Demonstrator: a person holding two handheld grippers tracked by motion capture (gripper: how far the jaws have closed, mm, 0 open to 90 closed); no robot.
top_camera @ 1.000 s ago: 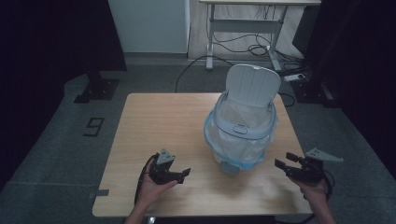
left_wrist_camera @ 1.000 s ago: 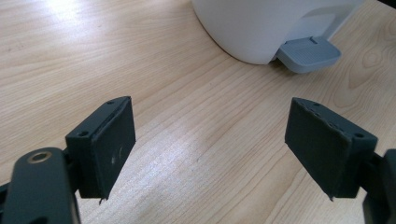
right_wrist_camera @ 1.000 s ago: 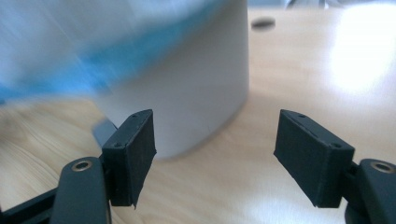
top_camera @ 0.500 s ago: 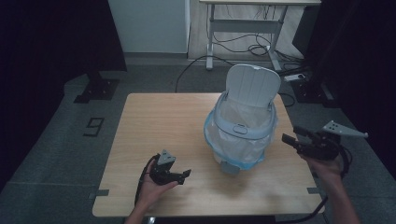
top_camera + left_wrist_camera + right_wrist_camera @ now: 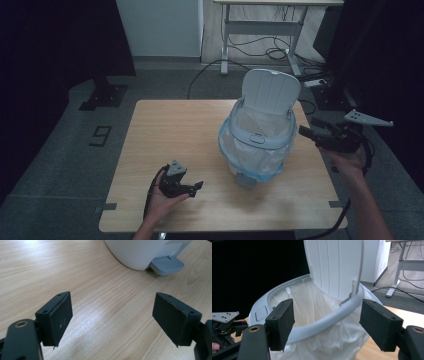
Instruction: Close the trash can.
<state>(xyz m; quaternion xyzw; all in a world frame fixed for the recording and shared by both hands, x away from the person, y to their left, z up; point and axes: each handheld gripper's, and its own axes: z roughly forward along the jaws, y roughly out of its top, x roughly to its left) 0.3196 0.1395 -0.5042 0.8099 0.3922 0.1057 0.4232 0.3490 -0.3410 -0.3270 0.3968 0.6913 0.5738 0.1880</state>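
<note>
A pale blue-white pedal bin (image 5: 260, 140) stands right of the table's middle, its lid (image 5: 270, 90) upright and a white bag liner (image 5: 254, 125) folded over the rim. My right gripper (image 5: 307, 126) hangs open in the air just right of the rim. In the right gripper view its jaws (image 5: 327, 312) stand wide on either side of the rim (image 5: 332, 315), apart from it. My left gripper (image 5: 196, 187) rests open low over the table's front left, empty. In the left gripper view (image 5: 112, 312) bare wood lies between the jaws, with the bin's grey pedal (image 5: 166, 265) ahead.
The wooden table (image 5: 165, 130) has bare room on its left half. On the floor behind it stand a white desk frame (image 5: 260, 55) and cables (image 5: 270, 50). A power strip (image 5: 315, 82) lies on the floor at the back right.
My right gripper has risen from the table's front right corner and moved away from me, up beside the bin's rim. The left gripper has stayed put.
</note>
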